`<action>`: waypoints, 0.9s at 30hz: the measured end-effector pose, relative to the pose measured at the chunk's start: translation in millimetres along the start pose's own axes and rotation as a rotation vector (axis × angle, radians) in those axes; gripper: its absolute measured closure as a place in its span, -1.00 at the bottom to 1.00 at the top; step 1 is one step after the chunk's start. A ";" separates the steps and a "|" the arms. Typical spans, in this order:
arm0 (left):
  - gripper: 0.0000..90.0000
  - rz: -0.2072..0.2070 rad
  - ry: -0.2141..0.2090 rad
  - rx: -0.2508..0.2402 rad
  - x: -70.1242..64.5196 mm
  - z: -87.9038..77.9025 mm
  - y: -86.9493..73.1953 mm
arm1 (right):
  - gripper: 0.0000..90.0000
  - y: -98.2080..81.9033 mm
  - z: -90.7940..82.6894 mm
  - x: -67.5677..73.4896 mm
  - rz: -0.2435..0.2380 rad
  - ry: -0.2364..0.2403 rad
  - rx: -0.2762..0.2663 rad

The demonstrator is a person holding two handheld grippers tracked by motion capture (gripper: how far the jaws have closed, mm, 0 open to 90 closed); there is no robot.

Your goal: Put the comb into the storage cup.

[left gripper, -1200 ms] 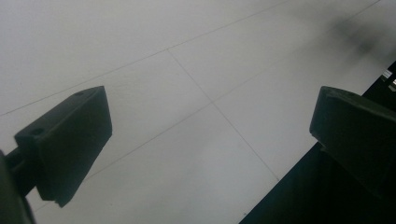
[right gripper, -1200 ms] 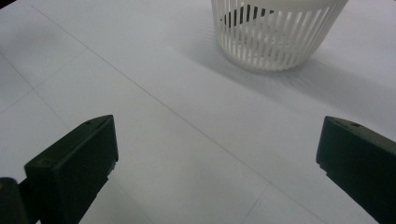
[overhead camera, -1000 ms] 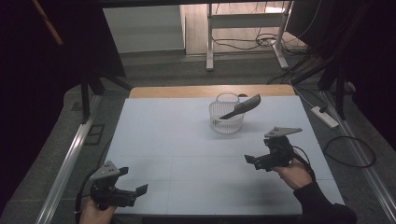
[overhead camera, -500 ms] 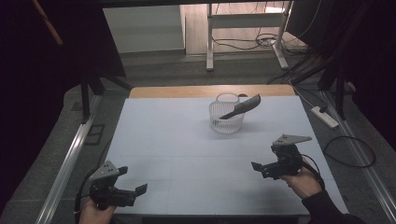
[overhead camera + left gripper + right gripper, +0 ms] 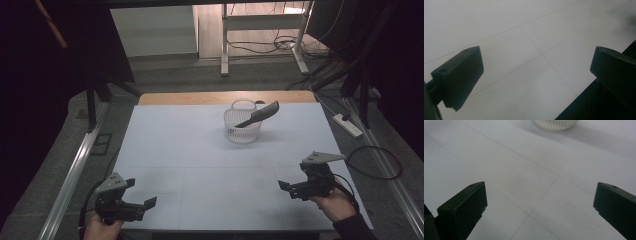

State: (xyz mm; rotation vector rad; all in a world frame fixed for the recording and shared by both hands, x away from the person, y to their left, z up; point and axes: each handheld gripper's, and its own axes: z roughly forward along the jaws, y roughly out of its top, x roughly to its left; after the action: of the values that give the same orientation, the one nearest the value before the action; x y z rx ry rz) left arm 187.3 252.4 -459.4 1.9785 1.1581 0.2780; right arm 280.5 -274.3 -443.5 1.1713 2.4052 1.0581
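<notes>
A white slatted basket [image 5: 243, 124] stands at the far middle of the white table [image 5: 200, 150], and a black comb [image 5: 258, 115] leans in it with its end sticking out over the right rim. My left gripper [image 5: 147, 203] rests open at the near left corner, nothing between its jaws [image 5: 534, 70]. At the near right, my right gripper [image 5: 284, 187] is held open over bare table, also with nothing in it [image 5: 541, 200]. The basket's lower edge [image 5: 555, 124] shows at the top of the right gripper view.
The table's front edge [image 5: 584, 92] lies close under the left gripper. A power strip [image 5: 347, 125] and cables lie on the floor to the right. Metal rails run along both sides, and a white stand's legs [image 5: 225, 45] rise behind the table.
My right gripper has drawn back toward the near right edge of the table, away from the basket. The left gripper has stayed in place.
</notes>
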 end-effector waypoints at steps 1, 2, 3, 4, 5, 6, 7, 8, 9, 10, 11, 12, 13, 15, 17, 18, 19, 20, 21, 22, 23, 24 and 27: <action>-1.00 -0.001 0.000 0.000 0.1 0.0 -0.1 | -1.00 -1.9 -1.7 -0.2 0.002 -0.002 0.003; -1.00 -0.002 0.000 0.000 0.2 0.0 -0.1 | -1.00 -3.1 -2.5 -0.2 0.006 -0.002 0.002; -1.00 -0.002 0.000 0.001 0.3 0.0 -0.2 | -1.00 -5.2 -4.2 -0.5 0.007 -0.005 0.005; -1.00 -0.002 0.000 0.001 0.4 0.0 -0.2 | -1.00 -6.4 -5.2 -0.5 0.010 -0.007 0.007; -1.00 -0.002 0.000 0.001 0.4 0.1 -0.2 | -1.00 -8.5 -6.8 -0.9 0.012 -0.009 0.009; -1.00 -0.002 -0.001 0.001 0.4 0.1 -0.2 | -1.00 -10.3 -8.1 -1.2 0.013 -0.010 0.011; -1.00 -0.001 -0.002 0.003 0.4 0.2 -0.2 | -1.00 -12.1 -9.3 -1.6 0.015 -0.013 0.014; -1.00 -0.001 -0.002 0.003 0.3 0.2 -0.2 | -1.00 -13.3 -10.4 -1.9 0.016 -0.016 0.017; -1.00 0.000 0.000 0.002 0.4 0.4 -0.3 | -1.00 -15.0 -11.6 -2.4 0.017 -0.020 0.017; -1.00 0.000 0.000 0.002 0.4 0.5 -0.3 | -1.00 -17.0 -13.4 -3.0 0.022 -0.022 0.017; -1.00 0.000 -0.001 0.001 0.4 0.5 -0.3 | -1.00 -18.6 -14.8 -3.5 0.025 -0.023 0.016; -1.00 0.000 -0.001 0.000 0.4 0.4 -0.3 | -1.00 -20.1 -16.2 -3.9 0.029 -0.027 0.016; -1.00 0.000 0.001 0.000 0.6 0.2 -0.3 | -1.00 -21.2 -17.3 -4.5 0.030 -0.028 0.015; -1.00 -0.002 0.000 -0.001 0.7 0.3 -0.4 | -1.00 -24.1 -20.0 -5.3 0.038 -0.035 0.015; -1.00 -0.004 -0.002 -0.001 1.0 0.3 -0.4 | -1.00 -27.3 -22.8 -6.2 0.046 -0.040 0.013; -1.00 -0.004 -0.002 -0.001 1.0 0.3 -0.4 | -1.00 -28.6 -24.0 -6.7 0.049 -0.043 0.012; -1.00 -0.004 -0.003 -0.001 1.1 0.3 -0.5 | -1.00 -29.9 -25.1 -7.1 0.053 -0.045 0.009; -1.00 -0.004 -0.003 0.000 1.1 0.2 -0.4 | -1.00 -31.2 -26.2 -7.3 0.057 -0.048 0.009; -1.00 -0.004 -0.003 -0.001 1.1 0.3 -0.5 | -1.00 -32.0 -27.1 -7.6 0.058 -0.049 0.008; -1.00 -0.004 -0.003 -0.001 1.1 0.2 -0.5 | -1.00 -33.0 -28.2 -7.5 0.062 -0.052 0.008; -1.00 -0.004 -0.004 -0.001 1.2 0.2 -0.5 | -1.00 -34.2 -29.7 -7.4 0.064 -0.057 0.008; -1.00 -0.005 -0.005 -0.001 1.3 0.3 -0.5 | -1.00 -35.0 -30.3 -7.4 0.061 -0.061 0.006; -1.00 -0.009 -0.008 -0.003 1.8 0.1 -0.7 | -1.00 -38.0 -33.0 -7.7 0.061 -0.067 0.012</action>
State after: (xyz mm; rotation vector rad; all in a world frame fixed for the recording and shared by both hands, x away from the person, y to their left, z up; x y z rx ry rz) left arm 187.9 254.0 -460.3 1.9695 1.1603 0.2669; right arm 246.8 -312.1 -448.0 1.2707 2.3418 1.0077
